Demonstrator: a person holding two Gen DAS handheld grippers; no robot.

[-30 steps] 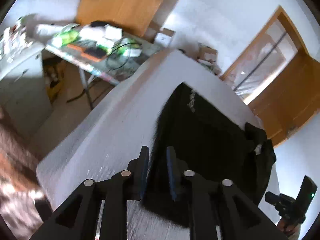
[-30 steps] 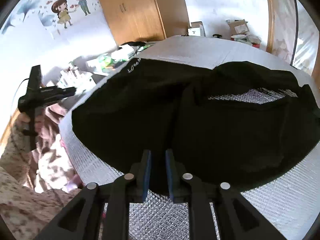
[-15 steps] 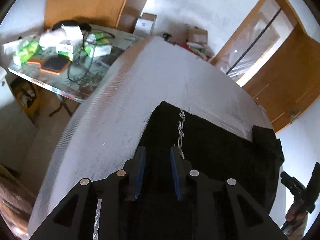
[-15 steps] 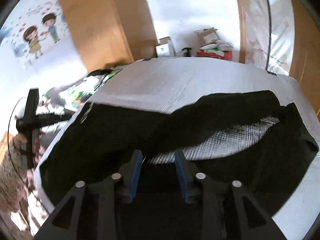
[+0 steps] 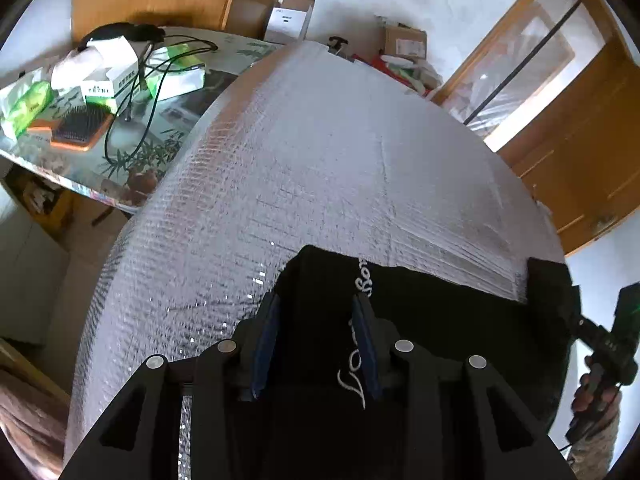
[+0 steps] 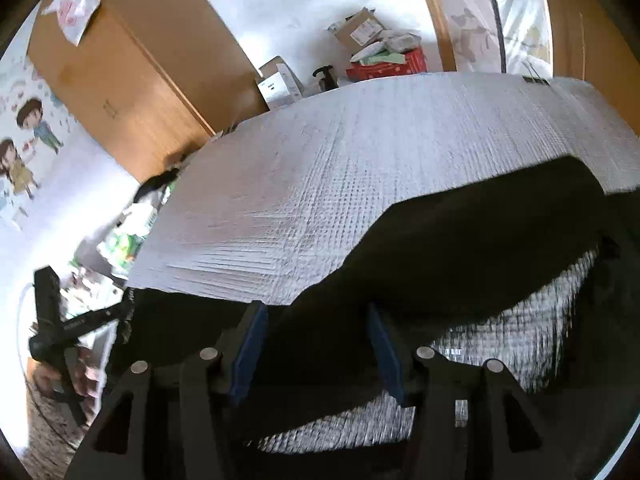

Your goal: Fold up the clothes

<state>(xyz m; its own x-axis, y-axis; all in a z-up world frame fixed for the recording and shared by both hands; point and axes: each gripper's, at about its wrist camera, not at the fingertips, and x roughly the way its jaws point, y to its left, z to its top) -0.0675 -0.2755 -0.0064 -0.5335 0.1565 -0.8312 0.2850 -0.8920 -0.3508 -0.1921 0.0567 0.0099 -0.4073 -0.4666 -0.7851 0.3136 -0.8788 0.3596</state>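
A black garment [image 5: 440,320] with white script lettering lies folded on the silver quilted mat [image 5: 320,140]. My left gripper [image 5: 316,312] hovers over its far left corner. Its jaws are opening, and the cloth lies flat between the blue pads without being pinched. In the right wrist view the garment [image 6: 480,220] shows a folded edge with a strip of mat [image 6: 360,140] under it. My right gripper [image 6: 316,320] straddles that edge, jaws opening, pads clear of the cloth. Each view catches the other gripper in a hand: the right one [image 5: 612,340] and the left one [image 6: 52,320].
A side table [image 5: 100,152] to the left of the mat holds boxes, a hairbrush [image 5: 80,128] and cables. Cardboard boxes [image 5: 400,40] sit on the floor beyond the mat's far end. A wooden wardrobe [image 6: 120,60] and a door [image 5: 580,140] flank the room.
Both grippers carried the garment's edge forward across the mat and laid it down. Their jaws, narrow on the cloth a second ago, now stand wide apart.
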